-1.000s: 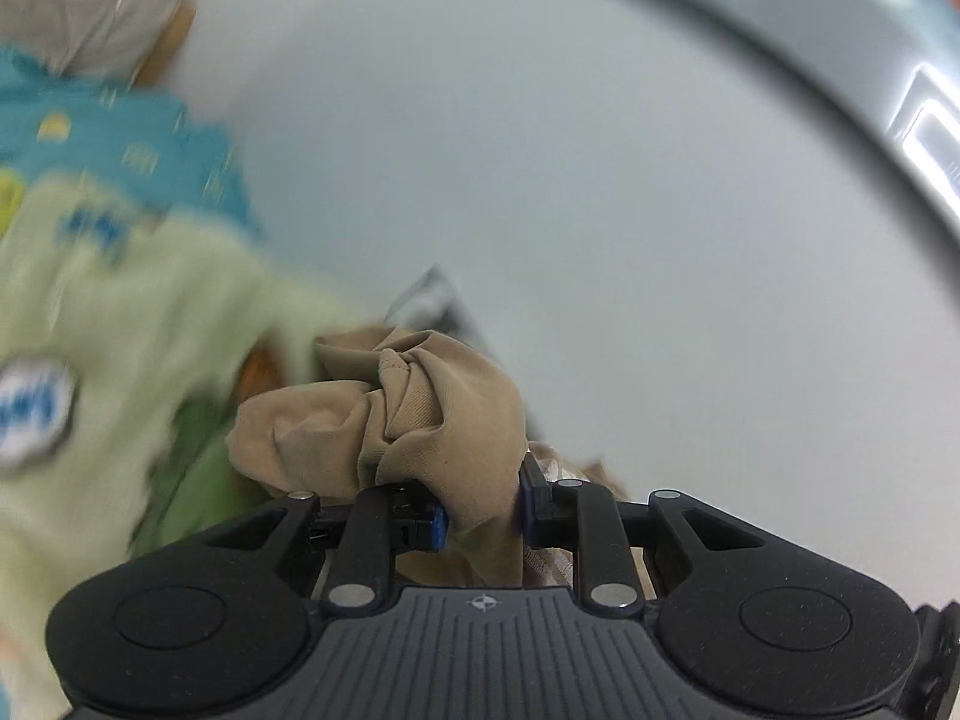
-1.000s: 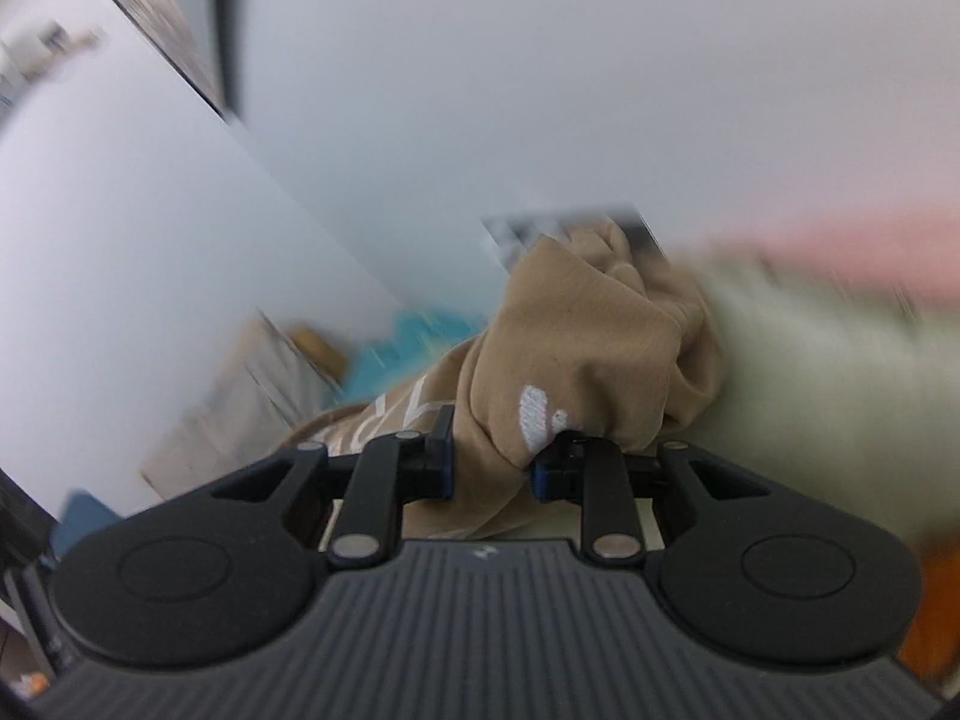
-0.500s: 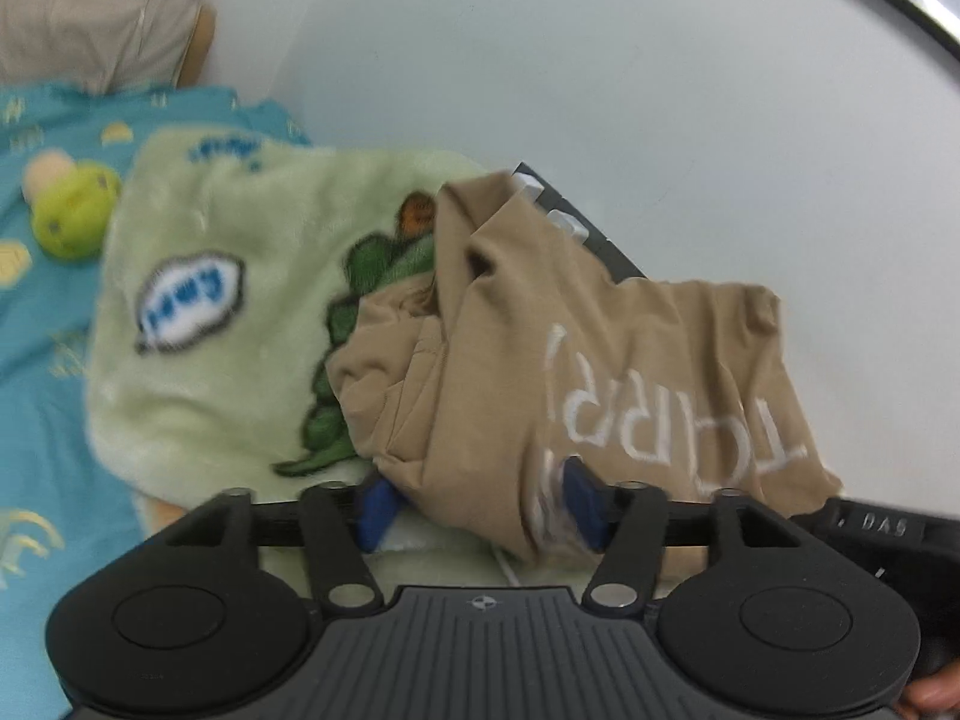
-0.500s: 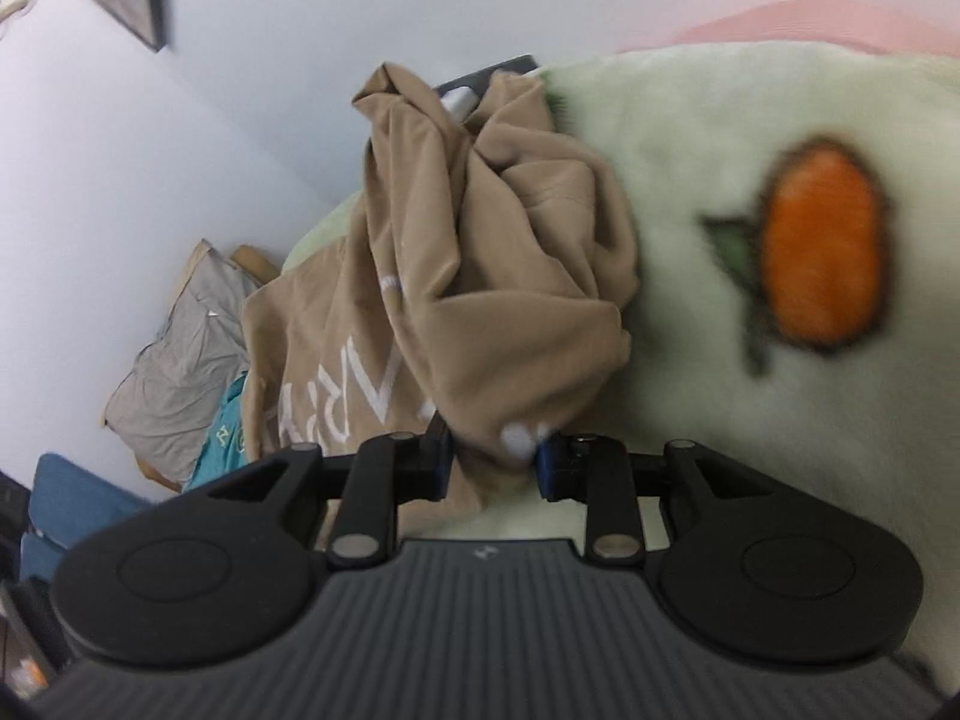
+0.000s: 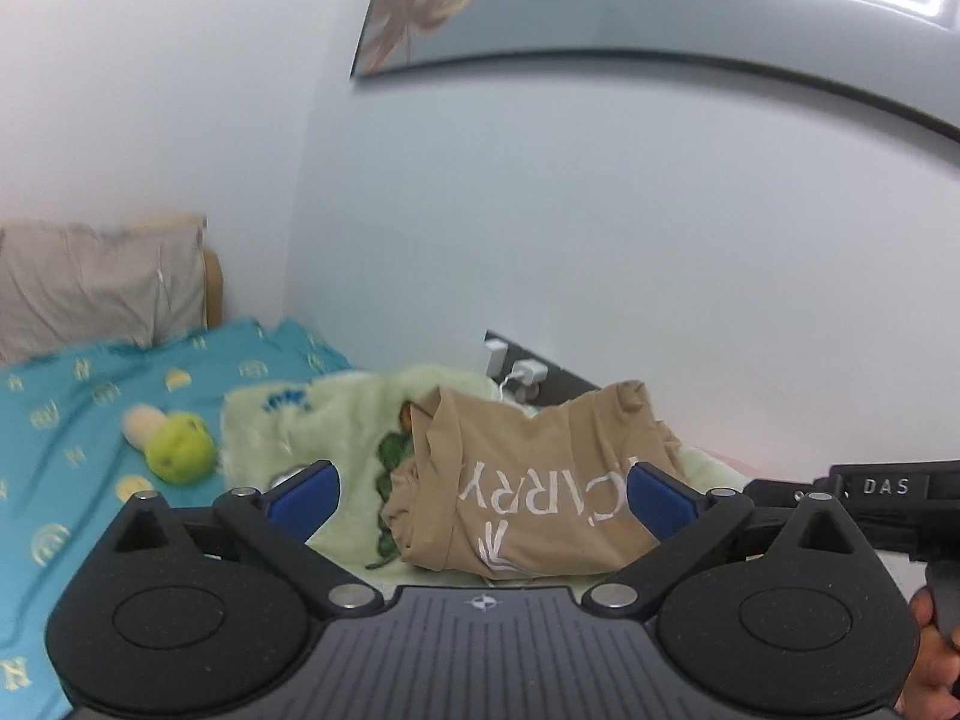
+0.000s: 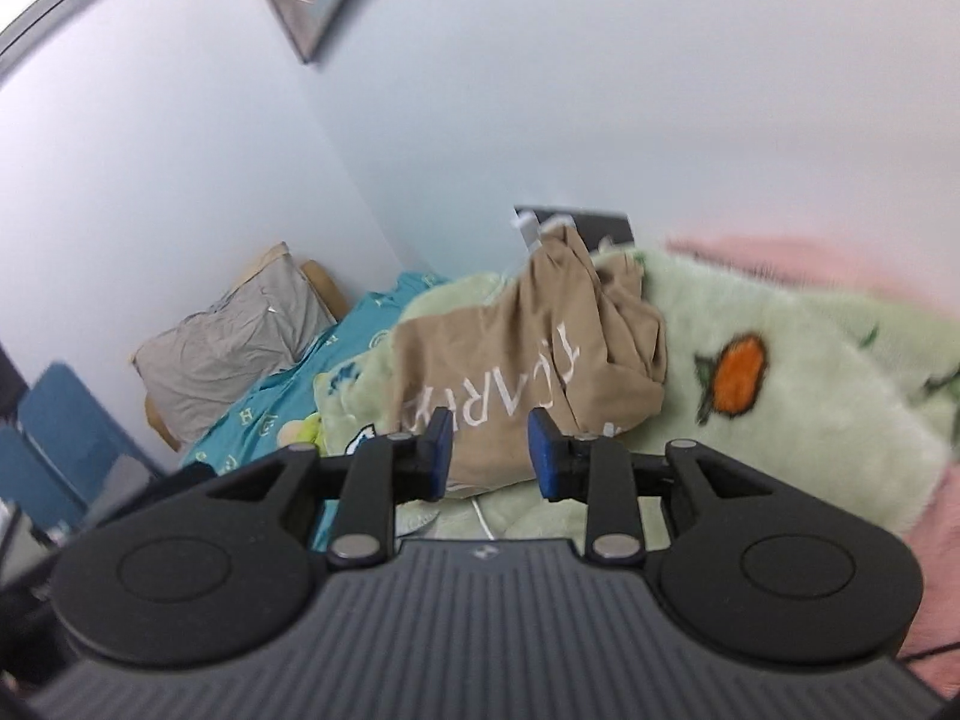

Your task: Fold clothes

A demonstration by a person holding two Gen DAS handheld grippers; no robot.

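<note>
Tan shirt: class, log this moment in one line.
tan shirt: bunched on green blanket | left claw: opening, empty | right claw: opening, empty | fold: not done

The right tool is being seen from behind, its jaws opening, with nothing pressed between the 2 blue pads. Beyond them, a tan T-shirt with white lettering is lying crumpled on a pale green fleece blanket that is carrying an orange fruit motif. A teal bedsheet is being shown to the left, with a grey pillow propped in the corner against the pale wall. A pink cover is lying along the right edge.
</note>
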